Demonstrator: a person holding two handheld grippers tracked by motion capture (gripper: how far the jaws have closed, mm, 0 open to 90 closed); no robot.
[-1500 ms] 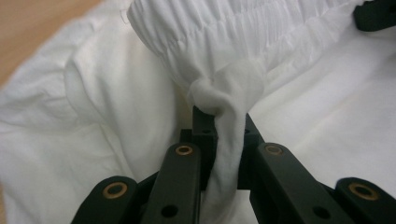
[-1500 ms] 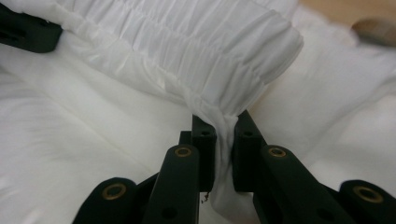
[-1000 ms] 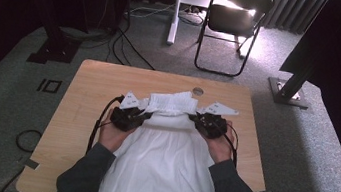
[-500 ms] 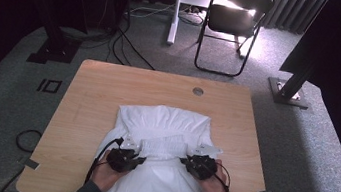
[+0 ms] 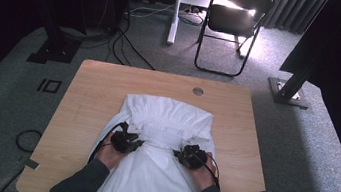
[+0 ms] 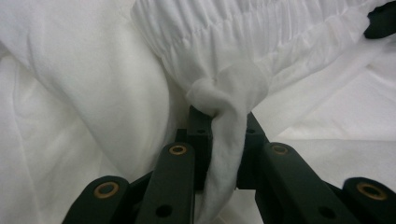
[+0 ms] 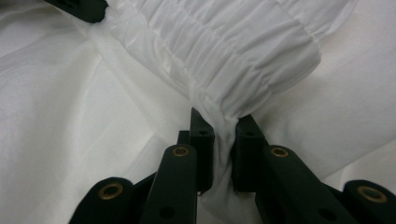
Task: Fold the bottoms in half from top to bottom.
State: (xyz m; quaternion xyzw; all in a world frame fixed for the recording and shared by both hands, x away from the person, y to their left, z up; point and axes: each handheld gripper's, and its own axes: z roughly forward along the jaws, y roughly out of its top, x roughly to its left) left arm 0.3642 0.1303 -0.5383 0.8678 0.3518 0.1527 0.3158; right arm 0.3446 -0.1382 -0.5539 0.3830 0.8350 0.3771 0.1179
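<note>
A white garment (image 5: 165,118) lies folded on the wooden table (image 5: 88,94), its gathered elastic band (image 5: 160,136) turned back toward me. My left gripper (image 5: 131,137) is shut on the left end of that band, and a twisted wad of cloth (image 6: 229,93) is pinched between the black jaws (image 6: 226,119). At the band's right end my right gripper (image 7: 223,122) is shut on the shirred cloth (image 7: 243,56); in the high view it (image 5: 185,151) rests low on the garment. Both of the person's hands rest behind the grippers, over the cloth.
Bare wood flanks the garment left, right and beyond. A round cable hole (image 5: 198,91) sits near the far edge. On the carpet behind stand a folding chair (image 5: 234,24), a white post (image 5: 176,6), loose cables (image 5: 130,45) and a dark stand base (image 5: 287,92).
Both grippers carried the gathered band from the far part of the table back toward the person and down onto the garment. The cloth now lies doubled over, with a fold at its far side.
</note>
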